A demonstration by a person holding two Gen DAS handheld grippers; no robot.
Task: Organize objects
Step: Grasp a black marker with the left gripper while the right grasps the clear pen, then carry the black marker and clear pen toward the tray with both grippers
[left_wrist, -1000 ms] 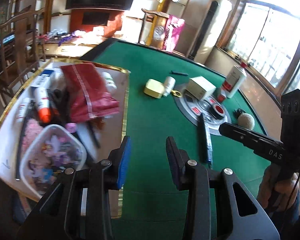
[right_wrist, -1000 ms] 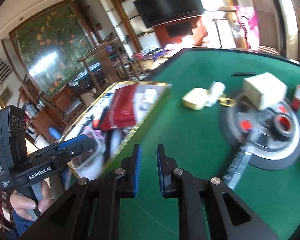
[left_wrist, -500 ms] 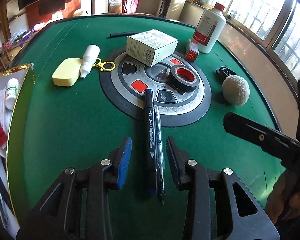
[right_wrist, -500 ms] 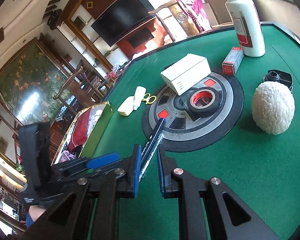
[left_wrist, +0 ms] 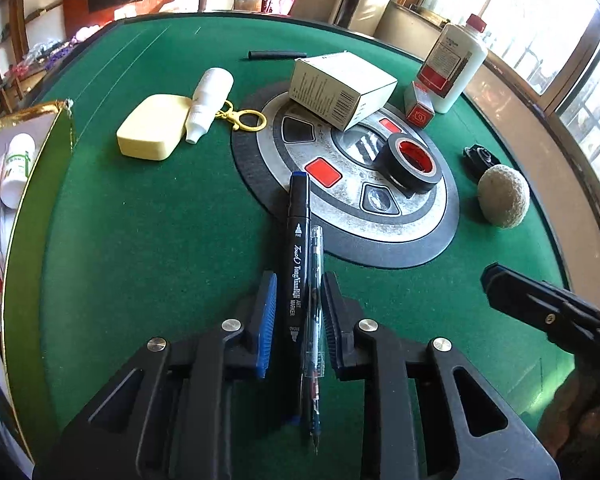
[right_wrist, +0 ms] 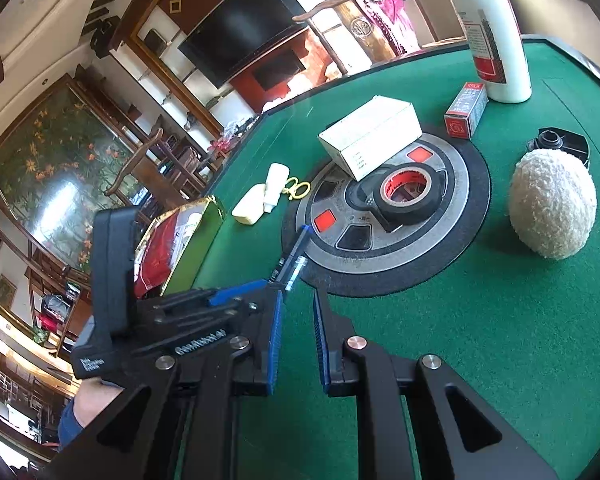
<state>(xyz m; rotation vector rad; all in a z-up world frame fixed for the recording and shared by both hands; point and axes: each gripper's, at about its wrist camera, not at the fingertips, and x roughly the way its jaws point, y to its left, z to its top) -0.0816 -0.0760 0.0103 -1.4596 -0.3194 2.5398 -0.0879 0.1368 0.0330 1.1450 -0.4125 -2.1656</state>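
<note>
The left gripper (left_wrist: 298, 314) is low over the green tabletop (left_wrist: 140, 240), and its fingers (left_wrist: 266, 312) are closing around two things that lie side by side between them: a black art marker (left_wrist: 297, 264) with a blue end and a clear pen (left_wrist: 315, 280). A small gap shows between each pad and these two things, so the fingers do not press on them yet. Both lie on the tabletop, and their far ends reach the edge of the round grey panel (left_wrist: 348, 192) set in the middle of it.

The right gripper (right_wrist: 298, 344) is just beside the left one. Its fingers (right_wrist: 275, 344) stand close together with a narrow gap, and nothing is between them.

On the panel sit a white carton (left_wrist: 340, 86) and a roll of black tape (left_wrist: 412, 158) with a red core. Behind them stand a small red box (left_wrist: 419, 104) and a white bottle (left_wrist: 454, 68) with a red cap. To the right of the panel lies a fuzzy cream ball (left_wrist: 503, 196), with a small black part (left_wrist: 480, 158) near it. To the left of the panel lie a yellow case (left_wrist: 154, 126), a small white bottle (left_wrist: 210, 104) and a yellow clasp (left_wrist: 246, 118). At the far left edge stands a gold-rimmed tray (left_wrist: 32, 200) with a small white bottle and something red in it.
</note>
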